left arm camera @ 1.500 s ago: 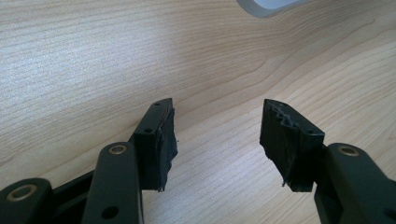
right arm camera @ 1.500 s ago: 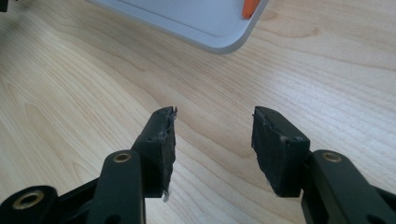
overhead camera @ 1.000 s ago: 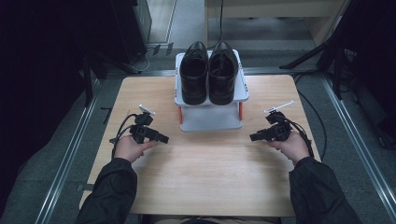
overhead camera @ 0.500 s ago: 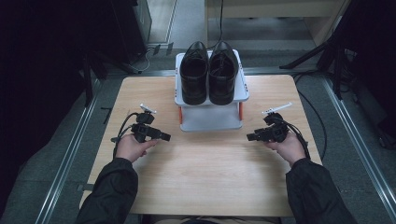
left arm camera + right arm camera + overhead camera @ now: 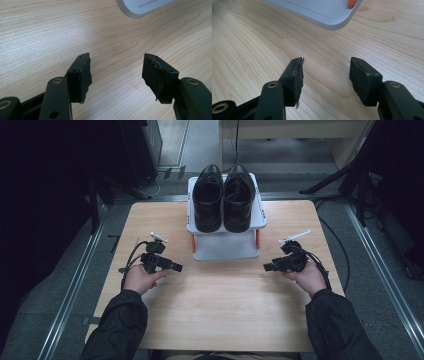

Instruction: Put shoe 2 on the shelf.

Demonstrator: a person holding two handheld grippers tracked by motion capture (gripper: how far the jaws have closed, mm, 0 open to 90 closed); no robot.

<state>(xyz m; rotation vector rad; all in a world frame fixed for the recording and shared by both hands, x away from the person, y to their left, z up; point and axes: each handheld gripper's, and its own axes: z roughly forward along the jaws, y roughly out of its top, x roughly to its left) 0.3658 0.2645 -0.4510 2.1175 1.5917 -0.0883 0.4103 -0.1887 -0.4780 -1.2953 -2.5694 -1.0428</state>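
Two shoes: a pair of black leather shoes [image 5: 222, 197] stands side by side, touching, on the top shelf of the rack, toes toward the person.
Racks: one small two-tier shoe rack [image 5: 225, 247], pale grey shelves on orange posts, set at the middle of the table's far edge; its lower shelf is bare in the part that shows.
Table: one light wooden table [image 5: 220, 310], the person seated at its near edge.
Grippers: two, one in each hand, both low over the bare wood in the middle band of the table.
Left gripper [image 5: 175, 267]: held toward the table's left edge, jaws pointing inward to the centre; the left hand [image 5: 141, 279] grips it from below, the dark-sleeved forearm coming up from the near left corner.
Left jaws: wide apart, having just been opening, with nothing between them but wood grain; a corner of the rack's lower shelf lies ahead in the left gripper view.
Right gripper [image 5: 268, 267]: held toward the table's right edge, pointing inward, well apart from the rack; the right hand [image 5: 309, 276] wraps its body.
Right jaws: spread wide, just opened further, holding nothing; the right gripper view shows a shelf corner and an orange post ahead.
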